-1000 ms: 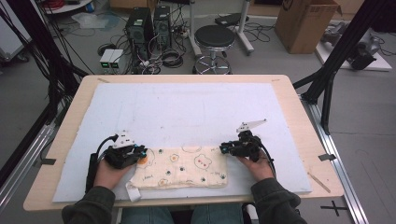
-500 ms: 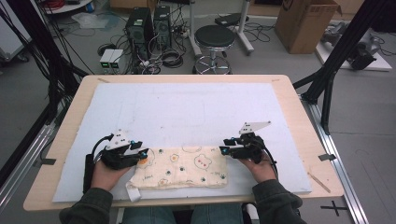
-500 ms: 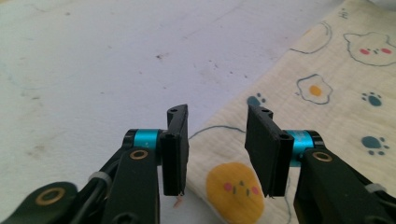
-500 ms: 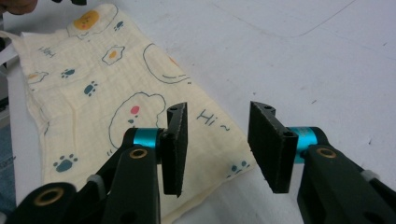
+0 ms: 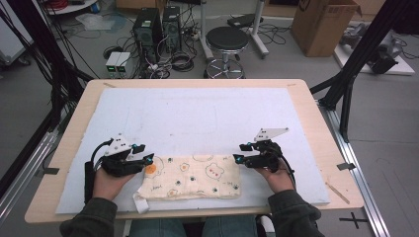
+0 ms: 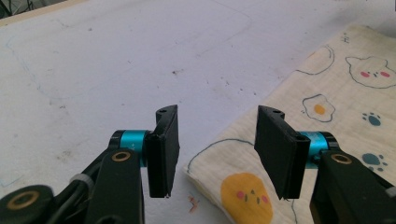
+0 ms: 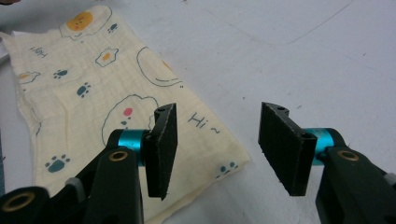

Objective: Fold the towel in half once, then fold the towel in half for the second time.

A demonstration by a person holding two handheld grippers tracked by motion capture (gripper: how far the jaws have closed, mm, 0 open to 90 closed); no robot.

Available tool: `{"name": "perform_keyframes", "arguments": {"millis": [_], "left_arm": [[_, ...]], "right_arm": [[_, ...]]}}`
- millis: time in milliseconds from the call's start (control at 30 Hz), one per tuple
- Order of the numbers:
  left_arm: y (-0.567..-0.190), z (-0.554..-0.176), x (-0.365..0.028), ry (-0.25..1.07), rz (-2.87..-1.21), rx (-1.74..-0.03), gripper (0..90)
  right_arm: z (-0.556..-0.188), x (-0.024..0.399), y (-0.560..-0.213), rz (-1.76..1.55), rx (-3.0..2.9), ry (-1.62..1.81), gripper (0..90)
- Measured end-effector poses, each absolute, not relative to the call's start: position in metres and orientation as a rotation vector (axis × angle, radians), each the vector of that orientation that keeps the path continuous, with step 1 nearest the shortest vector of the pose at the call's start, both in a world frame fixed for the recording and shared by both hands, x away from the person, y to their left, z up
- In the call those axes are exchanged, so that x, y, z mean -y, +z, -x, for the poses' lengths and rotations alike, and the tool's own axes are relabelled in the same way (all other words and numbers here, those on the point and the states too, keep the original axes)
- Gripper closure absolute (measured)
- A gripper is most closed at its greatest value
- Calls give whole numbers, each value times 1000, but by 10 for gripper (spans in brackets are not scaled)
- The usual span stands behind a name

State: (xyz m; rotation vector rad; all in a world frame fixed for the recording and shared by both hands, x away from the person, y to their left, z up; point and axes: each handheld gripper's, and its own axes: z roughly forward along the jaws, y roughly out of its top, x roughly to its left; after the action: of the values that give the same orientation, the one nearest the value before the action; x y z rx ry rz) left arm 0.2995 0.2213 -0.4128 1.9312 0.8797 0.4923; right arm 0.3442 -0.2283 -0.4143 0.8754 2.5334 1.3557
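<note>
A folded cream cloth [image 5: 190,177] printed with eggs, bears and paw prints lies flat on the white mat [image 5: 197,118] near the person's edge of the bench [image 5: 316,113], stretched between the two sets of fingers. At its left end, the left gripper [image 5: 146,159] stands with its fingers [image 6: 164,149] parted, having just been opening; the cloth's corner, with its orange egg print, lies on the mat below the gap, and neither finger presses on it. At the right end, the right gripper [image 5: 238,158] likewise has its fingers [image 7: 161,149] spread, also just opening, over the corner marked "Hi", with the cloth free of both. Each gripper is held in a hand, dark sleeves reaching in from the near side. Beyond the far edge of the bench, a black stool [image 5: 226,42] stands on the floor among cables.
</note>
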Motion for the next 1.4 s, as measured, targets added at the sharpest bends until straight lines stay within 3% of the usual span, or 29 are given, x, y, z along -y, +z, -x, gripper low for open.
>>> {"name": "perform_keyframes", "arguments": {"millis": [433,633,1067,1400], "left_arm": [[-415,-304,-222,503,-1945,-901,497],[-421,-314,-224,454,-1957,-922,553],[-435,-328,-220,349,-2048,-989,508],[-440,-327,-215,315,-2105,-975,620]], "right_arm": [[-349,225,-417,-892,-2545,1309,494],[-357,227,-422,-947,-2566,1292,521],[-370,225,-436,-1016,-2628,1240,591],[-368,221,-438,-993,-2653,1212,642]]}}
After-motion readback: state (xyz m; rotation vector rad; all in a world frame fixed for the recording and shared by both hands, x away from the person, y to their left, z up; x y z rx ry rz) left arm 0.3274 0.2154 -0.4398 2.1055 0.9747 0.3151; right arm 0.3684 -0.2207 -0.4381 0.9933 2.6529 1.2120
